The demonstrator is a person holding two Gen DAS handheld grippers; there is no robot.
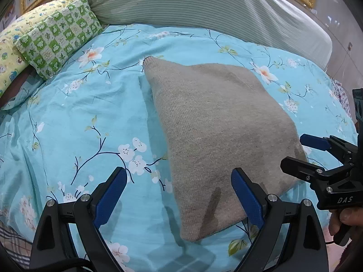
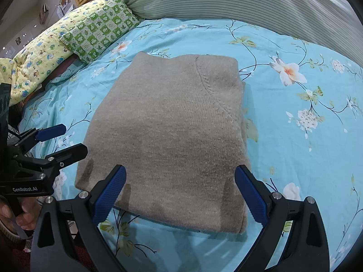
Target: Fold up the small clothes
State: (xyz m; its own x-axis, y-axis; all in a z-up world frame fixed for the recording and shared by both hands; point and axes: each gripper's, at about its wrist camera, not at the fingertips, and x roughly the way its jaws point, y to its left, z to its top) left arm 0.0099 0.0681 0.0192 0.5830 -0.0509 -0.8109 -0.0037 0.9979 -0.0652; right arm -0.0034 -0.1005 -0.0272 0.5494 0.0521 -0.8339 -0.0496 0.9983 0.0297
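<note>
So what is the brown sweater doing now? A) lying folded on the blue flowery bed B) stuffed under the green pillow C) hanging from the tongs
A: the sweater lies folded flat on the flowery bedcover, and both tongs are open, holding nothing.

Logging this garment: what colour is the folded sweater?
Plain greyish beige knit sweater, clearest in the right wrist view.

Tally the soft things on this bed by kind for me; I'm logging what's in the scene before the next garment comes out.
Folded beige knit garment: 1
Patterned pillows, one green check and one yellow print: 2
Striped grey-green bolster along the back: 1
Blue floral bed cover: 1
Total: 5
</note>
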